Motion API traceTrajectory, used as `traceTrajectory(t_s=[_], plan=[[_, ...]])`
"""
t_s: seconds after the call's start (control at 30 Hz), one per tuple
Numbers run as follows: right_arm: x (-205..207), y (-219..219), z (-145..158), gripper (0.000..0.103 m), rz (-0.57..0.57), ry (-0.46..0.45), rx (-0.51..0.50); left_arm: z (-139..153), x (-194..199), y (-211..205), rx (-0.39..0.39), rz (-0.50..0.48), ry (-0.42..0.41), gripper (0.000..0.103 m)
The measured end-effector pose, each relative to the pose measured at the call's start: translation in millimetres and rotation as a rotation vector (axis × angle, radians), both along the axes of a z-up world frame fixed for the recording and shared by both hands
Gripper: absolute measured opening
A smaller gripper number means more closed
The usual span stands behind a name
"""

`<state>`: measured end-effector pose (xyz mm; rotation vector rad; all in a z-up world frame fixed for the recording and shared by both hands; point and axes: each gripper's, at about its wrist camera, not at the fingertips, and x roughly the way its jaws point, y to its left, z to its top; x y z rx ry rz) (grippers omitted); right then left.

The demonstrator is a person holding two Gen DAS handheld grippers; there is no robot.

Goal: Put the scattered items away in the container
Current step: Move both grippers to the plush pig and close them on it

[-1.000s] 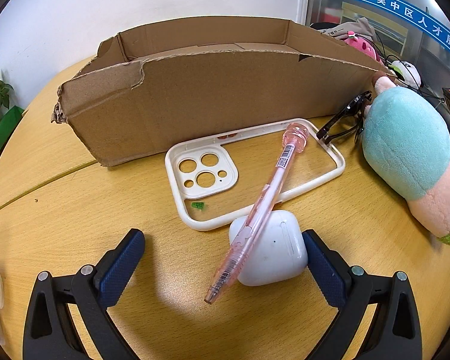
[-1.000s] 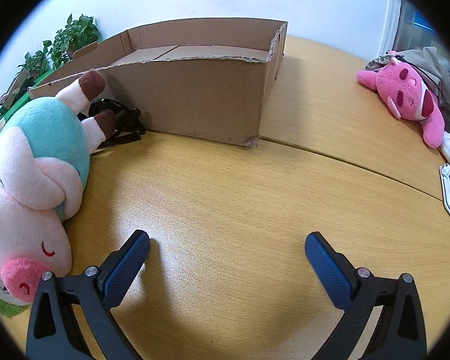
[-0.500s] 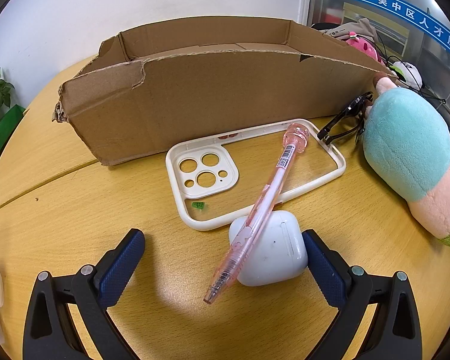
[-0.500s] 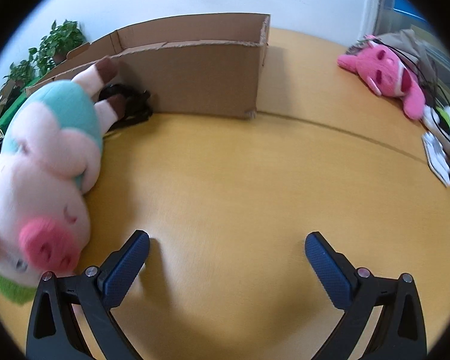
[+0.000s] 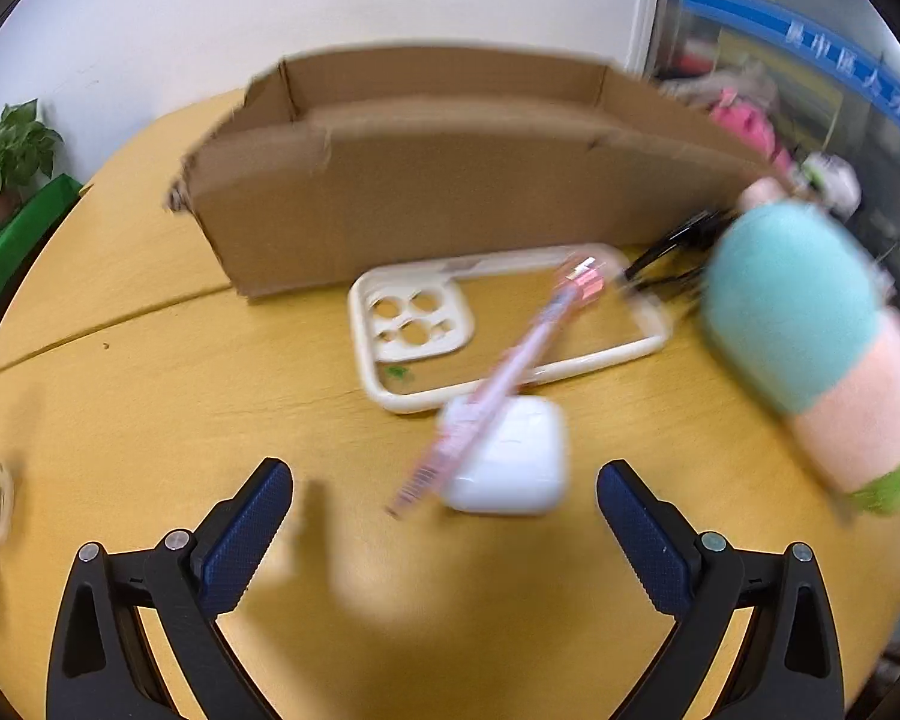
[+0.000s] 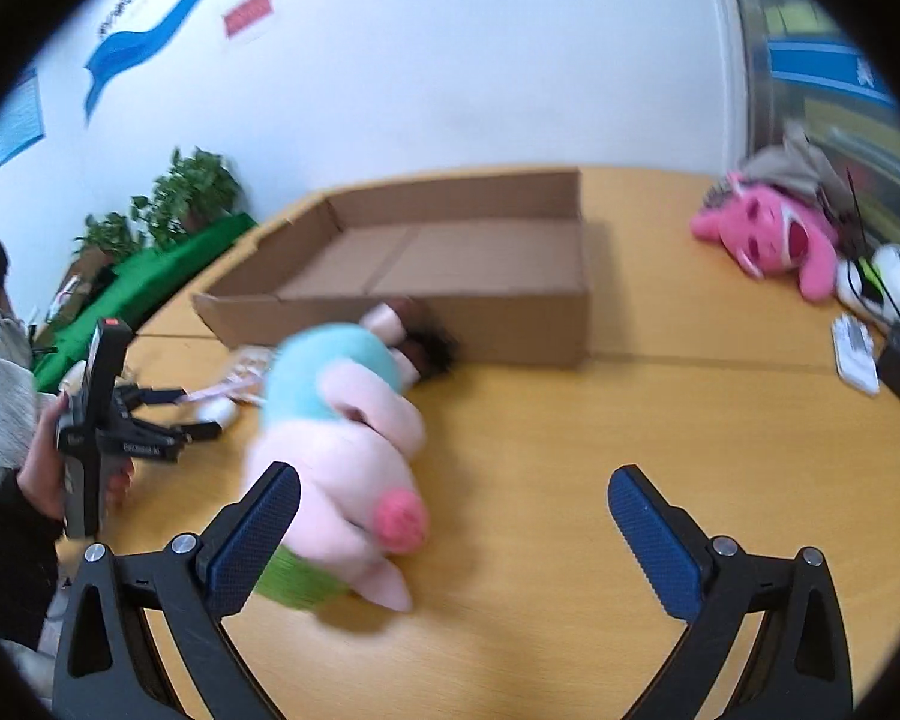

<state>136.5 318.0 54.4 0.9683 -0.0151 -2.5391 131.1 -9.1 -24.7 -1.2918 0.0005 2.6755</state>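
Both cameras have pulled up and back, leaving the left gripper (image 5: 444, 516) and right gripper (image 6: 453, 519) spread and empty, the cardboard box (image 6: 450, 258) seemingly bare, while earbud case (image 5: 504, 456), pen (image 5: 498, 384), phone case (image 5: 510, 324) and plush pig (image 6: 342, 438) await on the table (image 5: 150, 408)

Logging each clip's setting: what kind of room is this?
Probably an office or meeting room: a large wooden table, a white wall with a blue printed banner, and potted plants along the wall.
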Motion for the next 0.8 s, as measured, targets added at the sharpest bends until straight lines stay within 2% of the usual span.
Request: traceTrajectory(t_s=[0.1, 0.17, 0.3, 0.4, 0.5, 0.7, 0.8], plan=[[-3, -16, 4, 0.103, 0.028, 0.008, -0.005, 29, 22, 4, 0.098, 0.010, 0.083, 0.103], [-10, -30, -1, 0.103, 0.045, -0.012, -0.010, 42, 28, 11, 0.171, 0.003, 0.082, 0.103], [-21, -60, -22, 0.103, 0.054, -0.072, 0.011, 53, 21, 41, 0.246, -0.078, 0.054, 0.103], [-26, -78, -42, 0.103, 0.054, -0.122, 0.038, 50, 9, 65, 0.280, -0.137, 0.028, 0.103], [-25, -86, -55, 0.103, 0.051, -0.155, 0.042, 41, -16, 86, 0.351, -0.193, -0.056, 0.103], [-24, -95, -71, 0.101, 0.047, -0.192, 0.076, 25, -52, 108, 0.443, -0.202, -0.147, 0.102], [-18, -99, -73, 0.097, 0.049, -0.172, 0.104, 15, -59, 115, 0.481, -0.223, -0.191, 0.099]])
